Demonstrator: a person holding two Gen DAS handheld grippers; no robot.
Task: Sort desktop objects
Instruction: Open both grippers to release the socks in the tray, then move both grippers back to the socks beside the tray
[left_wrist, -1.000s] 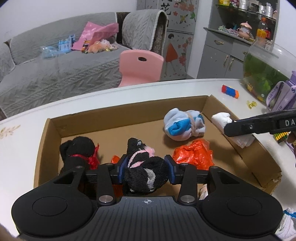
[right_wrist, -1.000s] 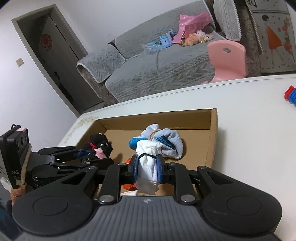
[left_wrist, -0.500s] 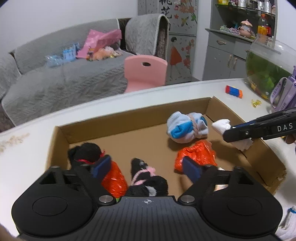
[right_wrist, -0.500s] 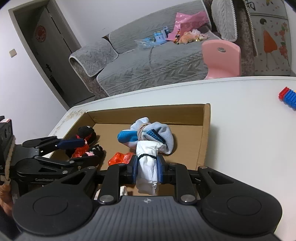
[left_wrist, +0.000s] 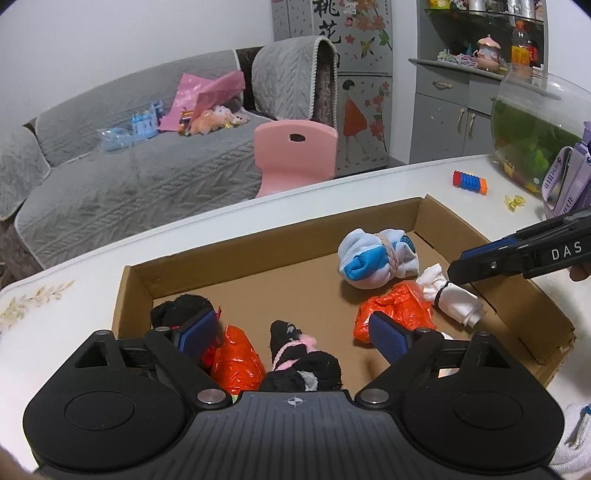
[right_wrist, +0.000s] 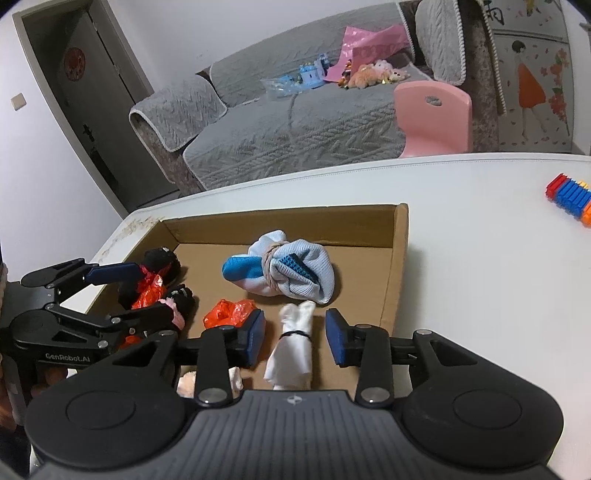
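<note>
A shallow cardboard box holds tied sock bundles and crumpled orange bags. My left gripper hangs over its near edge, jaws opening wide. The black-and-pink sock bundle lies between them, untouched. My right gripper is over the box's right part, jaws opening. The white sock bundle rests on the box floor between its pads, which stand clear of it. A light-blue bundle lies farther in. A black bundle with a red tie sits at the left.
The box lies on a white table. To its right are a strip of coloured building blocks, a yellow clip, a glass fish bowl and a purple holder. A pink chair stands beyond the table.
The left jaws let go of the black-and-pink bundle and spread wide. The right jaws released the white bundle, which now lies on the box floor.
</note>
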